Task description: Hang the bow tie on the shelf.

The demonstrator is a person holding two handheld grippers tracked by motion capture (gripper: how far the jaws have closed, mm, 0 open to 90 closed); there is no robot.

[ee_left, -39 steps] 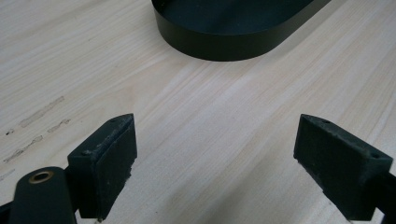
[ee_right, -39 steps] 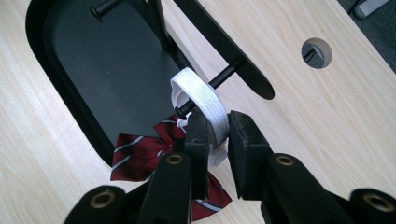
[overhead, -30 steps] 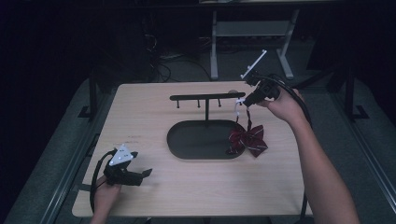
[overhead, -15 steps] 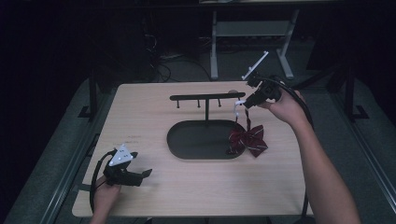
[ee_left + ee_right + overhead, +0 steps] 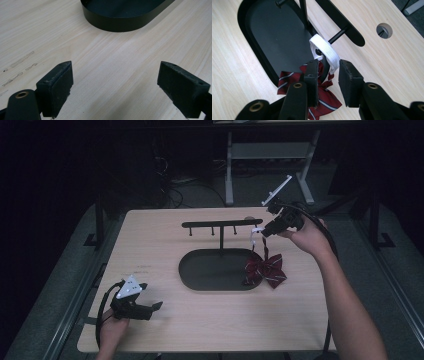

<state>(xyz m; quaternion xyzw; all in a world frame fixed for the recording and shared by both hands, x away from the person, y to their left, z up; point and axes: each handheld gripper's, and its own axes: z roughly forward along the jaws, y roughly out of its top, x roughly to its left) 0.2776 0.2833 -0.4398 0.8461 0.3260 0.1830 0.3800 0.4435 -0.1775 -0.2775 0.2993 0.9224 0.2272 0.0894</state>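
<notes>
Right claw (image 5: 327,75), jaws just opening around the white band (image 5: 324,51) of the bow tie (image 5: 265,270), looped on the rack (image 5: 222,224) peg at 1 o'clock; left claw (image 5: 115,85) wide open, empty, at 7 o'clock on the desk (image 5: 150,250).

We see a dim lab or recording studio: a lone pale wooden desk (image 5: 165,245) on grey carpet, loose cables (image 5: 172,187) and a metal stand's legs (image 5: 235,175) in the dark behind it.

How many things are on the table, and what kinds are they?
Black rack with pegs and oval tray base: 1
Red striped bow tie with white band: 1
Grippers, left and right: 2
Total: 4
</notes>
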